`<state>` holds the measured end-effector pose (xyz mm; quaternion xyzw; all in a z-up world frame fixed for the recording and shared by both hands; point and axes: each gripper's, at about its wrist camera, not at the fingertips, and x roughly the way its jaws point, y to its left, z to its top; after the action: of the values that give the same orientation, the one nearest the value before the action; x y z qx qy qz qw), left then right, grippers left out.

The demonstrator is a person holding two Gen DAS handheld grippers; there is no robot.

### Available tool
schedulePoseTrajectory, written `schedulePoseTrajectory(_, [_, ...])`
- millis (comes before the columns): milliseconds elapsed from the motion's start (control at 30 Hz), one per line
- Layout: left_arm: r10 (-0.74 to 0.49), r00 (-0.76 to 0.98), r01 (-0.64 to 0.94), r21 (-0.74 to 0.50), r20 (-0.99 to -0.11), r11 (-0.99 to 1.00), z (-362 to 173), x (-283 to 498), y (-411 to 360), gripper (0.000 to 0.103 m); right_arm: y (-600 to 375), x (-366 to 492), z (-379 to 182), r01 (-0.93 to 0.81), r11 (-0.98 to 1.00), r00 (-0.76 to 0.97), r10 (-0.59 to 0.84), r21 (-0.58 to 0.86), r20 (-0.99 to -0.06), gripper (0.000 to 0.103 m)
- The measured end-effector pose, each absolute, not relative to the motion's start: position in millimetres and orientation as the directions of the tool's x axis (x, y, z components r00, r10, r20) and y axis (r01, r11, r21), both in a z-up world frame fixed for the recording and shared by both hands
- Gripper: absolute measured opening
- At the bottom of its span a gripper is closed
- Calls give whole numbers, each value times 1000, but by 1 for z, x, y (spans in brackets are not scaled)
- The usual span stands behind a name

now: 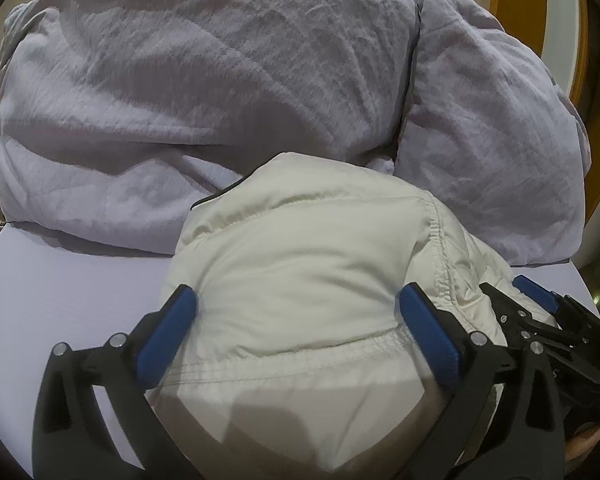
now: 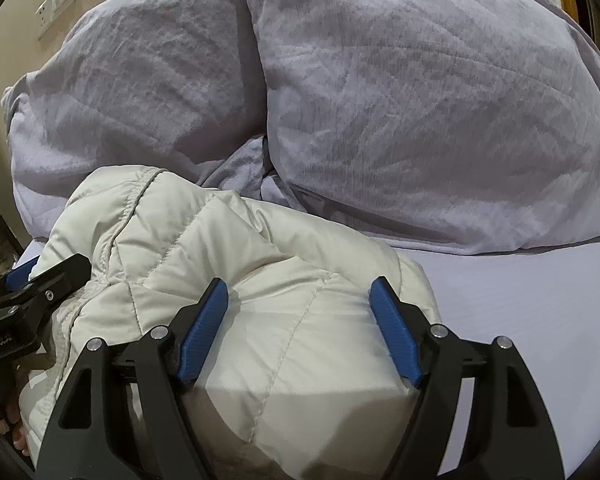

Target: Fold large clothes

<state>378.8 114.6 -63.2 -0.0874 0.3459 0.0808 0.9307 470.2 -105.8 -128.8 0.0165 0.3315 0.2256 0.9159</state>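
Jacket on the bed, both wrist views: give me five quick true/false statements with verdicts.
1. The jacket is cream-white and quilted. True.
2. It hangs in the air clear of the bed sheet. False: it sits bunched on the sheet.
3. Two grey-lilac pillows lie behind the jacket. True.
4. The left gripper is shut flat with nothing in it. False: its jaws stand wide with jacket fabric between them.
5. The right gripper is over bare sheet, away from the jacket. False: its jaws straddle a fold of the jacket.
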Motion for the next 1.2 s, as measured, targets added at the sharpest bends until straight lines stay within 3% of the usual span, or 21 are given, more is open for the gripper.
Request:
schedulePoseTrajectory(333, [95, 750, -211, -100, -655, 972, -68, 380, 115, 101, -105, 466, -130, -390, 907, 700, 403, 158, -590, 77])
schedulePoseTrajectory(533, [91, 723, -216, -99, -685, 971, -54, 368, 118, 101, -113, 456, -115, -369, 917, 666, 374, 152, -645, 90])
schedulePoseTrajectory(800, [88, 720, -215, -101, -688, 971, -25, 291, 110, 101, -130, 378, -84, -365, 917, 648, 376, 163, -662, 99])
schedulePoseTrajectory(1200, [64, 708, -219, -133, -703, 967, -8, 164, 77, 101, -169, 269, -85, -396, 894, 530, 408, 209, -743, 100])
